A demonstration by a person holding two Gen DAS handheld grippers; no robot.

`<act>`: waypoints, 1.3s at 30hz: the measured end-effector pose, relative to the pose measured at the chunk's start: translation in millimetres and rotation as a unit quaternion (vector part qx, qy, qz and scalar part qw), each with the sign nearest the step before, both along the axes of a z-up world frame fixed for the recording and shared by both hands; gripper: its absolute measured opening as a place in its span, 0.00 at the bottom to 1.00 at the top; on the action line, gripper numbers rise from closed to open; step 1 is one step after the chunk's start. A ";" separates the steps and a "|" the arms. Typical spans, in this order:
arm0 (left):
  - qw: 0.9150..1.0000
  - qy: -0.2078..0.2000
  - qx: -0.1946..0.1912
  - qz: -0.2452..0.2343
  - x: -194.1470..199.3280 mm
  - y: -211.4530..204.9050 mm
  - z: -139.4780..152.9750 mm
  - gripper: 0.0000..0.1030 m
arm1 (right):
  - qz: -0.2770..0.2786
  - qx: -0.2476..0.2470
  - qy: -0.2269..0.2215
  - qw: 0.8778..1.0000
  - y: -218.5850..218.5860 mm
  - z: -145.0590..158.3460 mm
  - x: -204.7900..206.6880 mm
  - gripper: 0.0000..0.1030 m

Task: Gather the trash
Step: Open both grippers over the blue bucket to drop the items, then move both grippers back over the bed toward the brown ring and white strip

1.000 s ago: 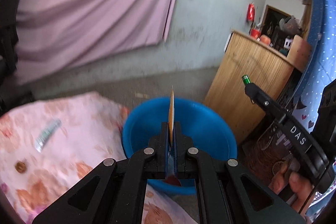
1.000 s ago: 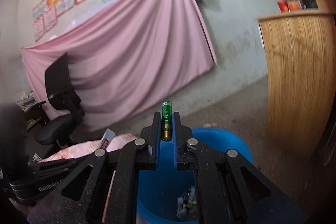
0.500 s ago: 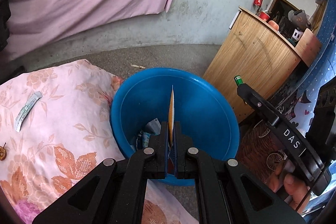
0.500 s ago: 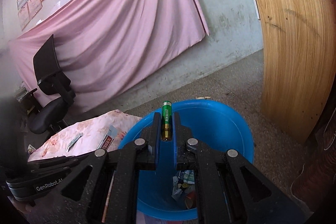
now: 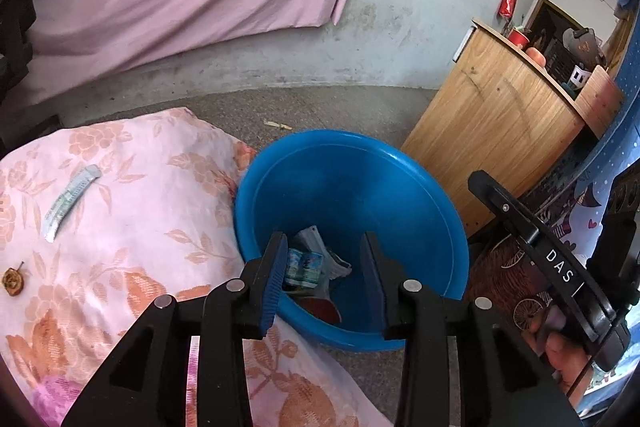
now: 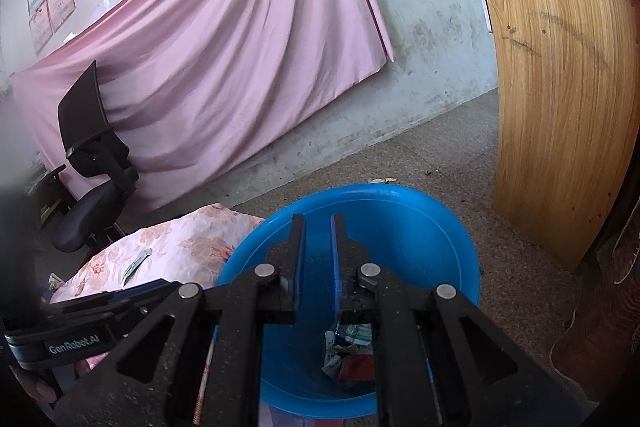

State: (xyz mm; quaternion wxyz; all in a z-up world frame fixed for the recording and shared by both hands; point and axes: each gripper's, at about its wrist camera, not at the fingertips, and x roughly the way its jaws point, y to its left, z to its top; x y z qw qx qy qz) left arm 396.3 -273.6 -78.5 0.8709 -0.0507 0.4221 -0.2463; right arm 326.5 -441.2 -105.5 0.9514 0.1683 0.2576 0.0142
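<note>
Left tongs [image 5: 324, 267] now parted, orange card gone; right tongs [image 6: 318, 259] parted too, battery gone, both over basin [image 5: 400, 187].

Basin [image 5: 400, 187] mouth open above, cabinet [image 5: 492, 115] beside

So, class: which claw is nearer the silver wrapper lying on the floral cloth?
Left. The left claw hangs over the blue basin beside the wrapper; the right claw sits farther across.
</note>
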 end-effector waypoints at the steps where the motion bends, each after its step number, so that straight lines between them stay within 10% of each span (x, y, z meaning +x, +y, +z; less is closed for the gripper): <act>1: 1.000 -0.003 0.000 0.002 -0.9 2.3 1.2 0.36 | 0.000 -0.002 -0.001 1.000 1.2 1.0 -0.2 0.40; 16: 0.988 -0.121 -0.019 0.090 -35.1 77.5 40.7 0.86 | 0.007 -0.020 -0.062 0.998 34.7 32.9 -10.3 0.99; 39: 0.922 -0.305 0.002 0.239 -98.3 211.4 83.7 0.98 | 0.065 -0.041 -0.262 0.962 141.7 95.3 -41.1 1.00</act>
